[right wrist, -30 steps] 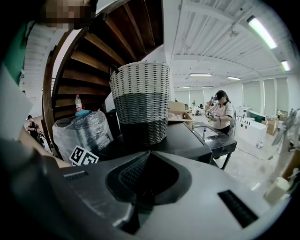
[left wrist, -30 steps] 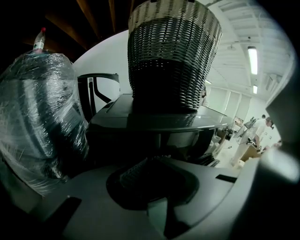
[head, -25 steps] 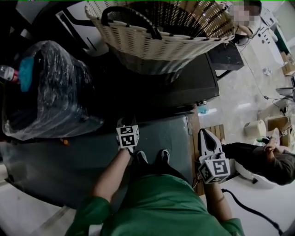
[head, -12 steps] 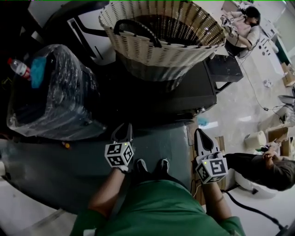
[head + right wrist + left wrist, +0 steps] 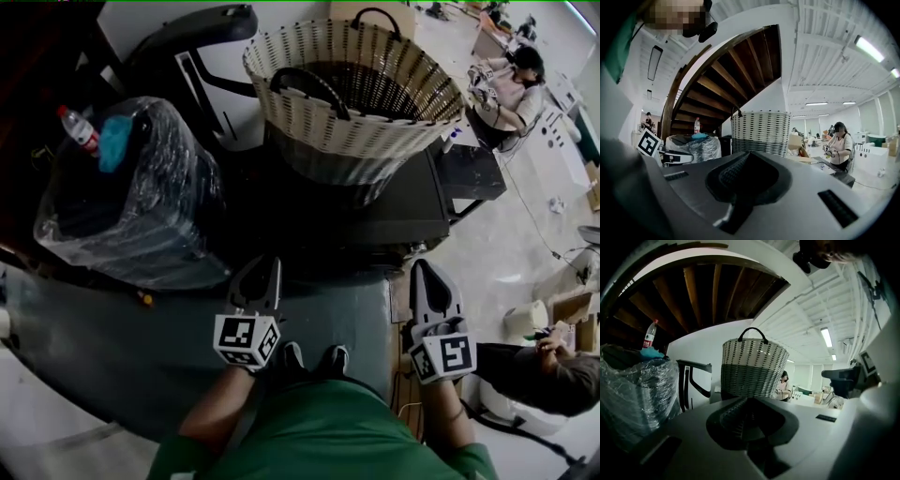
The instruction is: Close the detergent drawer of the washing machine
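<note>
A dark boxy machine (image 5: 384, 202) stands ahead of me with a large wicker basket (image 5: 361, 94) on top of it. No detergent drawer can be made out in any view. My left gripper (image 5: 265, 265) is held low in front of my body, its jaws shut and empty, pointing at the machine's near edge. My right gripper (image 5: 421, 269) is held level with it to the right, also shut and empty. The left gripper view shows the left gripper (image 5: 740, 403) below the basket (image 5: 752, 366). The right gripper view shows the right gripper (image 5: 744, 158) aimed the same way, at the basket (image 5: 759, 132).
A dark bulky thing wrapped in clear plastic (image 5: 131, 202) stands at the left, with a bottle (image 5: 80, 129) on it. A grey floor mat (image 5: 141, 347) lies under my feet. One person (image 5: 511, 84) sits at the back right, another (image 5: 553, 361) at the near right. A staircase (image 5: 722, 75) rises behind.
The head view has swung so the basket and machine sit lower in frame. Both grippers have come forward and now point at the machine; both stay shut.
</note>
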Tool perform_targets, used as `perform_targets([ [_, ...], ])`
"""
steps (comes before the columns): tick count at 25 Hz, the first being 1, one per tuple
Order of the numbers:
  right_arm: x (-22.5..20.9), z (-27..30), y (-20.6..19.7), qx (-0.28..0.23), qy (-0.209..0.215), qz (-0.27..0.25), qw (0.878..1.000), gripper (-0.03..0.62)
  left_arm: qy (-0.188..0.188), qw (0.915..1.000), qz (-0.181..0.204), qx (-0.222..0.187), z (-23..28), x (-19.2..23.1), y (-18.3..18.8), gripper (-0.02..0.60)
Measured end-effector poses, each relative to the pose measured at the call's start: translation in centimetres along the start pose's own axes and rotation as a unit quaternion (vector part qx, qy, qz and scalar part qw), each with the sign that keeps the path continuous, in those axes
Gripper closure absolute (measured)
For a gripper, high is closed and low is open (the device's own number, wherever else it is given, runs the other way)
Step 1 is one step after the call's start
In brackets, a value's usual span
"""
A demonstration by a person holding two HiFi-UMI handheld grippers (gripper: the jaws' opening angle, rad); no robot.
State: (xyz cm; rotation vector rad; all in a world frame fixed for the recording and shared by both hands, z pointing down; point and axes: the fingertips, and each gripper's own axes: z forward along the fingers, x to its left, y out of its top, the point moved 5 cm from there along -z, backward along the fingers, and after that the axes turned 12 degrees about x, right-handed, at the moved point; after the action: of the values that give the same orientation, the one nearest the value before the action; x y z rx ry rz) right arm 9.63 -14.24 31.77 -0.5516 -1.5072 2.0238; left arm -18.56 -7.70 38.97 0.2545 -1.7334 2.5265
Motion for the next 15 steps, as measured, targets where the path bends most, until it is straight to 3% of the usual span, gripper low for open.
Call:
perform_targets([
  [7,0.7,-0.5,0.3,-0.014,0.024,-0.005,1.0,0.571,0.015,0.9994,0.019,-0.025,-2.7,-0.5,1.6,0.526],
  [15,0.6,-1.2,0.4,-0.016,0.02,-0.003,1.0,0.571,0.005,0.9988,0.008,-0.049,-3.5,-0.8,1.9,0.526],
])
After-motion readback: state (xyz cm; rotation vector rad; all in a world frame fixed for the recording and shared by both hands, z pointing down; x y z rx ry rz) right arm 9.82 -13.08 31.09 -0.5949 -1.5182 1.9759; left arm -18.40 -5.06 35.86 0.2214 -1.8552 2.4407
